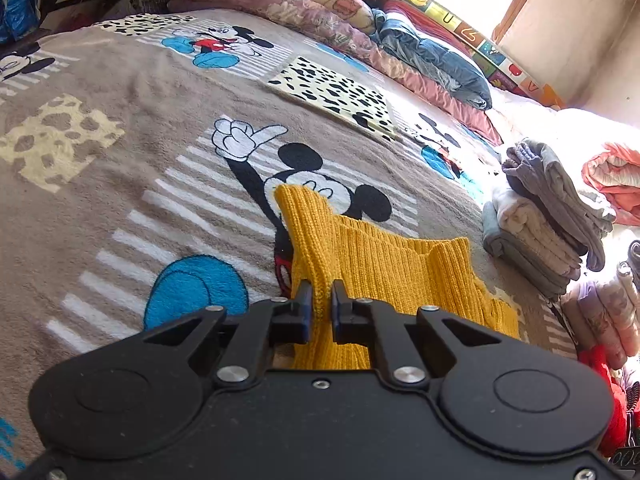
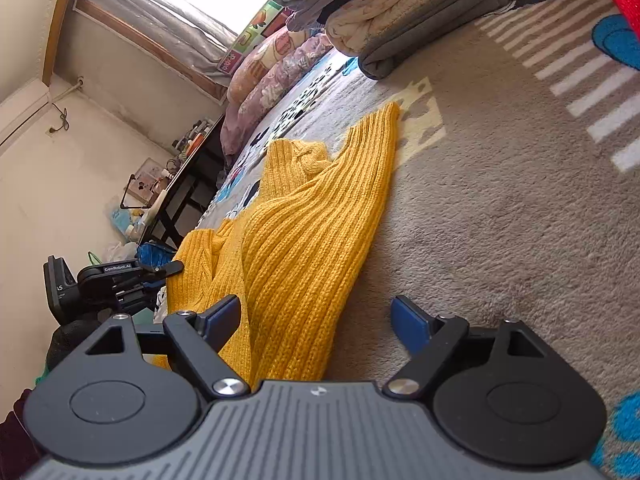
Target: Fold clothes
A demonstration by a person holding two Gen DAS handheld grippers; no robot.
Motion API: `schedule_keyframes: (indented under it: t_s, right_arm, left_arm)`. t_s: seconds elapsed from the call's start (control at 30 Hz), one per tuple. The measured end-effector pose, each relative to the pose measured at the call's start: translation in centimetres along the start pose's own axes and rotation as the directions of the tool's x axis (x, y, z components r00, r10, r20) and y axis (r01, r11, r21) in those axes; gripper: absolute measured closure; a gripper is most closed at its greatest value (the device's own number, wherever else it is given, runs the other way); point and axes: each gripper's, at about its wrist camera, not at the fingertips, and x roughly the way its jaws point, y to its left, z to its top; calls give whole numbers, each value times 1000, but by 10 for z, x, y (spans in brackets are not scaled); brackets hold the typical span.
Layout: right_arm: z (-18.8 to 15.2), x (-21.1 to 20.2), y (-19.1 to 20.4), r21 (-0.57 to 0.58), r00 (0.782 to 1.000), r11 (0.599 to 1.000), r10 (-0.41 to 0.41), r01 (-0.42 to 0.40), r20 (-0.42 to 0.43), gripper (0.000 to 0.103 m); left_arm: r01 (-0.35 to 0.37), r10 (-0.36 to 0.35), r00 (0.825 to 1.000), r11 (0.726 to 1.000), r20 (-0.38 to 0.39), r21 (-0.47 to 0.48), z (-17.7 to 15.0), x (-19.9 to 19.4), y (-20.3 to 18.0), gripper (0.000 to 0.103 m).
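A mustard-yellow ribbed knit sweater (image 1: 372, 264) lies on the Mickey Mouse blanket (image 1: 132, 160). My left gripper (image 1: 321, 294) is shut on the sweater's near edge, with knit pinched between the blue pads. In the right wrist view the same sweater (image 2: 304, 224) stretches away across the blanket (image 2: 500, 200). My right gripper (image 2: 316, 316) is open, its jaws wide apart over the sweater's near end, with one blue pad (image 2: 222, 314) against the knit. The left gripper (image 2: 120, 276) shows at the sweater's far left side.
A stack of folded clothes (image 1: 548, 224) stands on the bed at the right, also at the top of the right wrist view (image 2: 400, 12). Pillows (image 1: 304, 4) line the headboard. An orange garment (image 1: 616, 176) lies far right. A dark table (image 2: 188, 176) stands beside the bed.
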Motion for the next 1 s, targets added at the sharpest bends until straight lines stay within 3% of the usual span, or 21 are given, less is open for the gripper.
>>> schedule_keyframes:
  t_s: [0.23,0.53,0.8,1.0]
  right_arm:
    - [-1,-2,0,-10,1000,1000,2,-2,3,22]
    - [-4,-6,2,-18,1000,1000,-4,4,5,22]
    - [-4,-10,0,4,1000,1000,1,-1,19,22]
    - [-5,-14,0,7,1000,1000,-1,0,30,23]
  left_arm:
    - [-83,87,993,995,84,-48,-1,-52,40,96]
    - [-145,183,972,962,150,-232,-32,-108,105,96]
    - [-120,193,964,928,181,-353,-52,-136,151,97]
    - [-114,208,961,899,182,-422,-65,-136,177,96]
